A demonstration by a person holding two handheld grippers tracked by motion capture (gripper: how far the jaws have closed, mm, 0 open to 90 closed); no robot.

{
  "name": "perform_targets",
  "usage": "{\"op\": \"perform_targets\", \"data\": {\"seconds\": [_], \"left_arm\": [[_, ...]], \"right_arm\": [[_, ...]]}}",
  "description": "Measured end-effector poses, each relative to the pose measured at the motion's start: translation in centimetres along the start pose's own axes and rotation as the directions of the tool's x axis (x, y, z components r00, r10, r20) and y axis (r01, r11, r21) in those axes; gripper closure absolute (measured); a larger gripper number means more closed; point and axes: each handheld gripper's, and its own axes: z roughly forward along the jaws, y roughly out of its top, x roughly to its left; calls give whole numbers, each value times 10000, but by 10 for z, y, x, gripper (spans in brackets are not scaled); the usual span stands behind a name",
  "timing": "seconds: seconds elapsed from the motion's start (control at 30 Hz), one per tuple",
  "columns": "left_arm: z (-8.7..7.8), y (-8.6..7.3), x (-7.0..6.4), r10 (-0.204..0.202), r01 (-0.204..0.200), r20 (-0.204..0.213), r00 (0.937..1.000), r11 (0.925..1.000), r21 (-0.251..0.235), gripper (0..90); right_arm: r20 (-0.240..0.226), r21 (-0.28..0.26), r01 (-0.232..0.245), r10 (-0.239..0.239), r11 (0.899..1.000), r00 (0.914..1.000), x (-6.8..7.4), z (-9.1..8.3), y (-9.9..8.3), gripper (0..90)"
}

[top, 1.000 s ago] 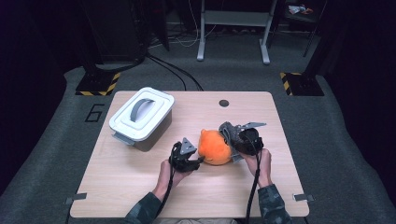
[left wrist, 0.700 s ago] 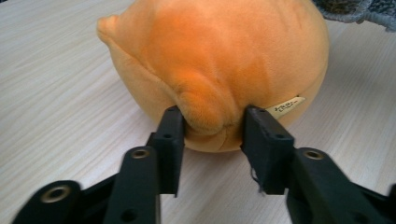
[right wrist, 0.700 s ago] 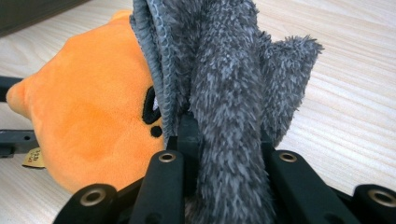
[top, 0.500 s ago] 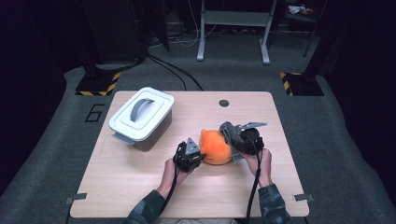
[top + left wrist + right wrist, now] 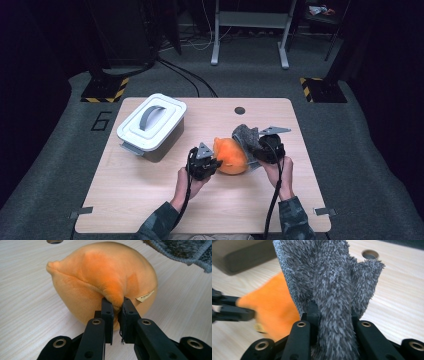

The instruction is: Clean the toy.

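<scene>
plush toy (image 5: pixel 231 156): orange | cloth (image 5: pixel 245 136): grey | box (image 5: pixel 151 125): white, grey handle

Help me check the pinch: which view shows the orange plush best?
The left gripper view: the orange plush is close, its fold pinched by the left tool. The high view shows it small; the right gripper view shows it blurred behind the grey cloth.
</scene>
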Motion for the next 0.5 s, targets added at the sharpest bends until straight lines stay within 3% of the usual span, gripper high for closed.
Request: {"op": "perform_targets", "data": {"seconds": [0.2,0.27,0.37,0.5], "left_arm": [[2,1,-3,61,-60,121,9999,10000,-55,824],[2,1,-4,-10,12,211,9998,10000,-80,824],[3,1,-4,203,-202,137,9997,9998,-38,824],[3,-3,-1,98,-98,156,9998,10000,-1,823]], "right_arm": [[-460,-26,677,-677,9977,9966,27,4,18,740],[-652,21,889,-886,9960,9939,35,11,23,740],[-702,362,995,-968,9944,9928,46,24,24,740],[-555,448,1076,-1050,9932,9929,46,30,21,741]]}}
